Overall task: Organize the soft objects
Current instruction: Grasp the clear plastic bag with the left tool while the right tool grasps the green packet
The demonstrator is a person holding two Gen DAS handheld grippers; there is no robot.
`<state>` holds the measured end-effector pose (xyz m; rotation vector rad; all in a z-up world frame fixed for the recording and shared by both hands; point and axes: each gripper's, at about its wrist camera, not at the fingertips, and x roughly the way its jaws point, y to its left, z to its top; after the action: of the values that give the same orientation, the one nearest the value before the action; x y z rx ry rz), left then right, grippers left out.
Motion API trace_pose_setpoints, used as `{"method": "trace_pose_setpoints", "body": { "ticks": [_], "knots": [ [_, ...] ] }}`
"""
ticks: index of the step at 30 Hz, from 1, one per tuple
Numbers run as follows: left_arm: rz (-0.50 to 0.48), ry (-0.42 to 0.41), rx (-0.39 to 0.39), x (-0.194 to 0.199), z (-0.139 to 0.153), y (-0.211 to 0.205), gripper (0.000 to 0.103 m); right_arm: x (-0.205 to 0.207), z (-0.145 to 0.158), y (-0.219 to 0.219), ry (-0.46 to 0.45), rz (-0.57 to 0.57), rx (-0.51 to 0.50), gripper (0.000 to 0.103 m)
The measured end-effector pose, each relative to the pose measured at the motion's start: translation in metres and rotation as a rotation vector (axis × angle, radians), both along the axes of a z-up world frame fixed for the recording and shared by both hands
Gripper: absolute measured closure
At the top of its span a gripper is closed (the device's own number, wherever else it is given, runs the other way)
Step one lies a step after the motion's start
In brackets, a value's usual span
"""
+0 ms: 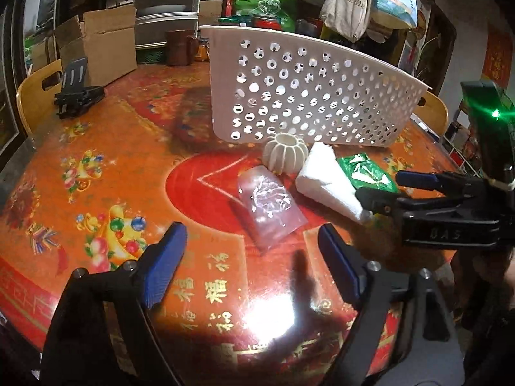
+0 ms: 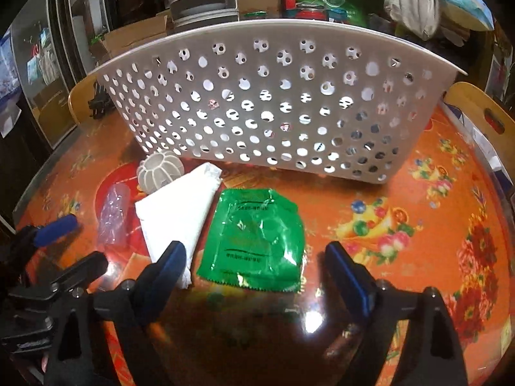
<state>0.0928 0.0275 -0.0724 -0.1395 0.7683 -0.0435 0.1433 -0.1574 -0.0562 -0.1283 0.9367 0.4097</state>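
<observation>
From the left wrist, the left gripper [image 1: 248, 251] hangs over the glossy red-and-orange tablecloth [image 1: 106, 173] with its two blue ribbed pads spread wide and nothing between them; just ahead of the gap lies one clear pinkish plastic pouch [image 1: 268, 204], crinkled and flat, near the middle of the surface. Beyond it sits one cream ribbed ball-shaped piece [image 1: 283, 152] with an open top, touching the foot of one white plastic basket [image 1: 309, 96] whose wall is pierced all over with round holes. Beside the ribbed piece lies one white folded tissue pack [image 1: 325, 180], soft and wedge-shaped, and behind it one shiny green foil sachet [image 1: 370, 170]. The right gripper [image 1: 383, 189] comes in from the right edge, jaws apart, one black finger over the tissue pack's near corner; whether it touches I cannot tell. One black folding stand [image 1: 77, 93] rests near the far left edge, by a cardboard box [image 1: 106, 45]. From the right wrist, the right gripper [image 2: 254, 270] is spread wide with the green foil sachet [image 2: 257, 238] lying flat just ahead of the gap, untouched by either pad; its near edge is serrated. To its left lie the tissue pack [image 2: 180, 212], the pouch [image 2: 114, 215] and the ribbed piece [image 2: 159, 173], all in front of the basket [image 2: 273, 109]. The left gripper [image 2: 74, 244] shows at the left edge, open
</observation>
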Motion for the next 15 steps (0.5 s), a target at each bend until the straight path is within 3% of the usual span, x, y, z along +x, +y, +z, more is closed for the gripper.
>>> {"method": "trace_pose_setpoints", "body": {
  "ticks": [3,5,13,14,15],
  "knots": [
    [-0.006,0.009,0.007,0.007,0.0,-0.006,0.021,0.001,0.0,0.004,-0.011,0.001,-0.015,0.024],
    [-0.007,0.019,0.014,0.014,-0.001,-0.011,0.021,0.001,0.0,0.006,-0.027,-0.01,-0.043,0.039],
    [-0.006,0.042,0.023,0.029,-0.003,-0.019,0.022,0.001,0.001,-0.007,-0.034,-0.018,-0.006,0.049],
    [-0.008,0.045,0.025,0.03,-0.004,-0.019,0.024,0.001,0.001,-0.007,-0.036,-0.017,-0.006,0.052],
    [-0.006,0.049,0.033,0.03,-0.005,-0.02,0.034,0.0,0.002,-0.007,-0.039,-0.016,-0.004,0.055]
  ]
}}
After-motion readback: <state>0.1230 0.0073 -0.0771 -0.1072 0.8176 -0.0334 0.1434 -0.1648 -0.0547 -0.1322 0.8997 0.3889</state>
